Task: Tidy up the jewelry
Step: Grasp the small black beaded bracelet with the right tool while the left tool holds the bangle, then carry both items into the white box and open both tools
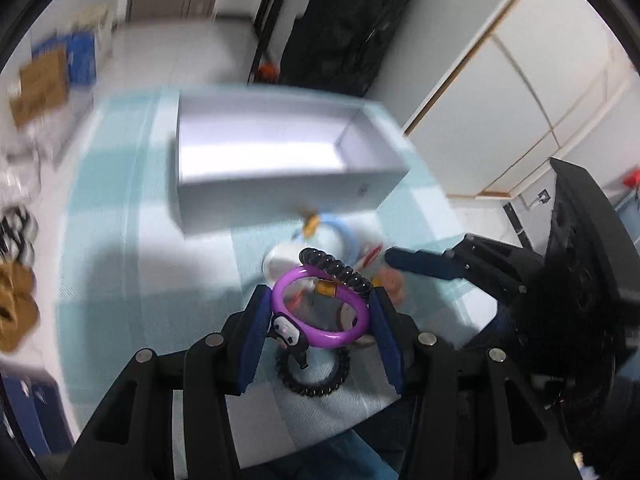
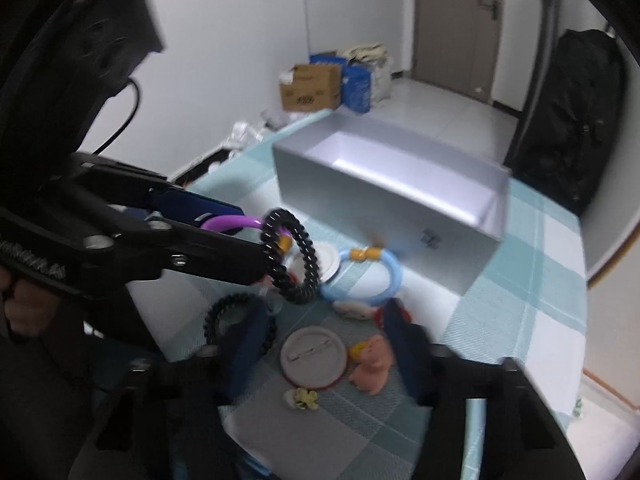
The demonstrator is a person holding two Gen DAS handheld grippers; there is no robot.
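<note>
Motion-blurred grey box (image 1: 280, 184), floor clutter (image 1: 40, 88)

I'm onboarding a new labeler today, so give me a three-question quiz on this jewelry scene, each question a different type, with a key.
1. True or false: the left gripper holds the purple bracelet between its fingers.
2. Multiple choice: what hangs linked to the purple bracelet? A) a black spiral hair tie B) the blue ring C) the round pin badge
3. Fill in: the silver box on the checked cloth holds ____ inside, as far as visible.

Key: 1 true; 2 A; 3 nothing. The right gripper hovers open above the badge and the pink figure.
</note>
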